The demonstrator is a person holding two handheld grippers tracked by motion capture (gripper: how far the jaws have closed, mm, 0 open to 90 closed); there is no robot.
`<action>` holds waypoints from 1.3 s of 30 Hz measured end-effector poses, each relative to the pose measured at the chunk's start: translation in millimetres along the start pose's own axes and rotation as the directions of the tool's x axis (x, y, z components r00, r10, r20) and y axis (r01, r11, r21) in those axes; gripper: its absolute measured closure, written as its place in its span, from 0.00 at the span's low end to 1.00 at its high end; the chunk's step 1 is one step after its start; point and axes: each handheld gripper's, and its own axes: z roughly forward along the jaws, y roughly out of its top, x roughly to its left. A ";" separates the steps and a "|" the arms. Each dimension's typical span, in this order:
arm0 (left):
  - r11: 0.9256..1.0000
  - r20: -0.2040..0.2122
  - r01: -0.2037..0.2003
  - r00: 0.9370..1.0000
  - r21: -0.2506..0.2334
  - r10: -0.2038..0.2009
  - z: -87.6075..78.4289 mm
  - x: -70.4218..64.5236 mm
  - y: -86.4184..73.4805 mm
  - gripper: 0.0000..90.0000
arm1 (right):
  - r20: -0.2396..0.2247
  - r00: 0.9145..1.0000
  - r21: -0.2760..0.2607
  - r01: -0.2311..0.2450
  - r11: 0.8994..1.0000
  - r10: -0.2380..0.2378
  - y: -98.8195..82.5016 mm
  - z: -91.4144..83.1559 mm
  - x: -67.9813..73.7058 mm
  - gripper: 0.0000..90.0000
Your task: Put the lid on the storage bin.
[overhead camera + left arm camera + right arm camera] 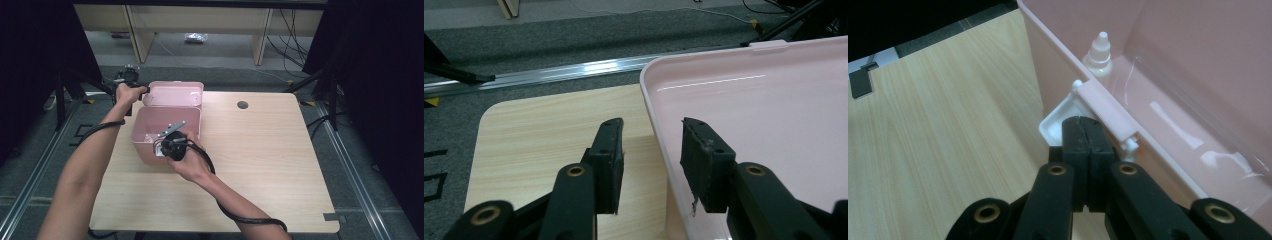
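A pink box (141, 121) stands open on the left part of the wooden table (270, 150), its lid (175, 93) tipped back. My left gripper (144, 90) is at the lid's left edge. In the left gripper view it (651, 145) is open, and the rim of the lid (764, 125) runs between the jaws without either pad pressing on it. My right gripper (167, 145) is at the box's front wall. Its jaws (1083, 125) are shut, pad against pad, with the tips at the white latch (1058, 120). A small white dropper bottle (1099, 55) stands inside the box (1048, 65).
A round cable hole (242, 105) is in the table's far side. A piece of grey tape (332, 216) marks the near right corner. Metal floor rails (574, 72) run beside the table, and wooden desk legs (137, 35) stand beyond it.
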 end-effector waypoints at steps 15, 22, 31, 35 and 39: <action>0.999 -0.023 0.029 0.999 0.018 -0.028 8.5 1.3 0.2 0.68 | -0.001 1.000 -0.005 -0.002 1.000 0.002 -1.7 0.2 -0.8 1.00; 0.999 -0.026 0.035 0.999 0.026 -0.034 11.3 0.9 0.4 0.69 | -0.002 1.000 -0.004 -0.004 1.000 0.004 -1.8 0.1 -0.8 1.00; 0.998 -0.025 0.040 0.999 0.050 -0.039 12.7 -0.1 2.1 0.73 | -0.002 1.000 -0.010 0.004 1.000 -0.004 -2.0 0.5 -1.2 1.00; 0.997 -0.022 0.042 0.999 0.060 -0.041 13.2 -2.2 3.4 0.79 | -0.002 1.000 -0.008 -0.001 1.000 0.001 -2.2 0.6 -1.1 1.00; 0.997 -0.017 0.029 0.999 0.071 -0.028 13.5 -5.8 4.3 0.87 | -0.002 1.000 -0.004 -0.010 1.000 0.010 -2.2 -0.1 -0.6 1.00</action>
